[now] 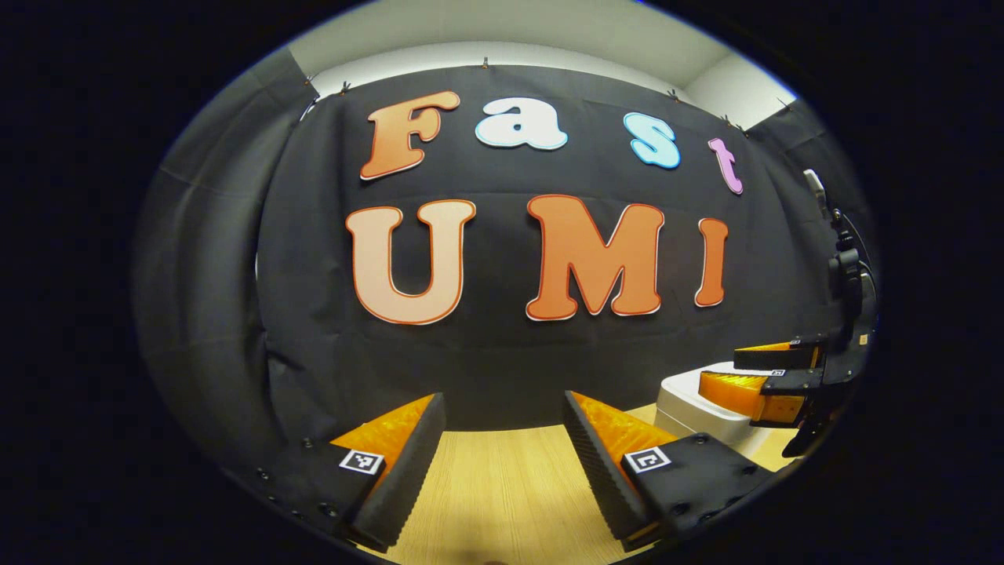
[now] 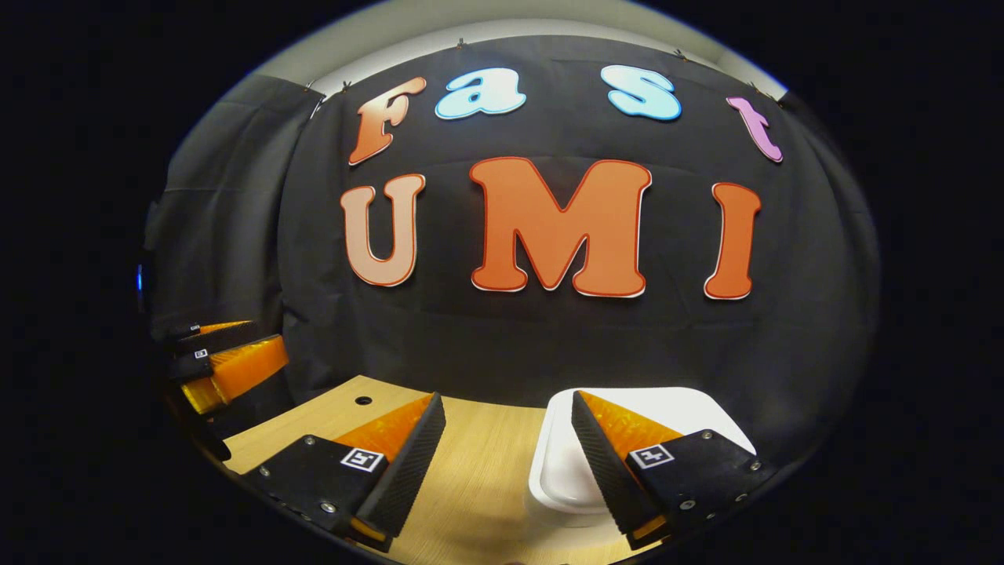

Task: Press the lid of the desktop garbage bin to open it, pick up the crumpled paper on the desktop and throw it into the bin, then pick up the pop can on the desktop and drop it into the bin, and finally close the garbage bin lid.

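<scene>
In the left gripper view, the left tongs sit at the bottom centre of the frame, spread wide with nothing between the fingers, above bare light wooden worktop. Behind them the black cloth wall fills the middle of the frame, hanging in soft folds at the left, with a strip of pale room wall along the top. At the lower right of the frame stands the white garbage bin, lid shut and flat, resting on the worktop near the cloth. Just above it, at the right edge, hang the right tongs, seen side-on, their fingers pointing toward frame left over the bin lid; whether they touch the lid cannot be told.

In the right gripper view, the left tongs show at the left edge of the frame, side-on above the worktop, fingers pointing to the right. A small dark round hole lies in the wood at the lower left, close to the cloth wall. At the bottom centre the right tongs are spread apart and hold nothing. The garbage bin sits at the lower centre-right, a rounded rectangular white lid, shut, its long axis running from near the camera back toward the wall; the right-hand finger overlaps it in the picture.
</scene>
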Motion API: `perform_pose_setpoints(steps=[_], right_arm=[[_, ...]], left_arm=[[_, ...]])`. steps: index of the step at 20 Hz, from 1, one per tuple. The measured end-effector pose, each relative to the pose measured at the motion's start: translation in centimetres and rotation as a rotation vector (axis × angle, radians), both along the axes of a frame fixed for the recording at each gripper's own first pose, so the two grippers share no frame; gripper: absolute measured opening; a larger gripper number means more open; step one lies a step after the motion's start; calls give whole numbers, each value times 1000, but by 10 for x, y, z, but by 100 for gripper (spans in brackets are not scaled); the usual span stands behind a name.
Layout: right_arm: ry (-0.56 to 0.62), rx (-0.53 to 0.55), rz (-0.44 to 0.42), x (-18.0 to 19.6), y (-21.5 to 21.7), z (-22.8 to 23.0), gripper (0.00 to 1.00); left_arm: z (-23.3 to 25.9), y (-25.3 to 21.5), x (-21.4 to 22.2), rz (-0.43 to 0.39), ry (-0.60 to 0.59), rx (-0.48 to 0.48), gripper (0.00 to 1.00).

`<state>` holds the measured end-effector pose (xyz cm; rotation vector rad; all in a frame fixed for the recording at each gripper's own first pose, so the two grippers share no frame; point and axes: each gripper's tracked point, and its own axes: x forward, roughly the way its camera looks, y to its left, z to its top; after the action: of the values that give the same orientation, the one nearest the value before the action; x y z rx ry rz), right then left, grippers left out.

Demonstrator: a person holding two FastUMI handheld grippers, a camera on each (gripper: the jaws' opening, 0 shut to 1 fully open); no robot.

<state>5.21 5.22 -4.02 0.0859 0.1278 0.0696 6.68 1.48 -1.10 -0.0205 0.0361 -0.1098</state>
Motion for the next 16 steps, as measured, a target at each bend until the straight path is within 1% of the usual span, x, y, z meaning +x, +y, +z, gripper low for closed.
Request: perform_pose_setpoints(steps=[1,4,7,9,10,11,12,15,16], right_arm=[[2,-8,7,1,5,1,98],[-8,-20,32,5,21,6,98],[-27,-25,44,9,33,16,98],[-41,-29,49,10,40,21,98],[-39,-30,50,11,43,21,98],[-38,-30,52,11,47,20,98],[-36,-31,53,11,50,21,98],[-31,-37,58,12,62,21,98],[-24,-39,61,11,67,21,98]], left_arm=[[0,3,2,8,-2,4,94],[2,13,4,30,-15,7,97],[5,20,7,48,-33,14,97],[7,26,8,55,-45,17,95],[7,28,8,57,-45,17,96],[8,31,8,59,-48,15,94],[8,35,9,65,-52,12,97],[8,48,12,75,-56,10,96],[8,52,13,75,-52,10,98]])
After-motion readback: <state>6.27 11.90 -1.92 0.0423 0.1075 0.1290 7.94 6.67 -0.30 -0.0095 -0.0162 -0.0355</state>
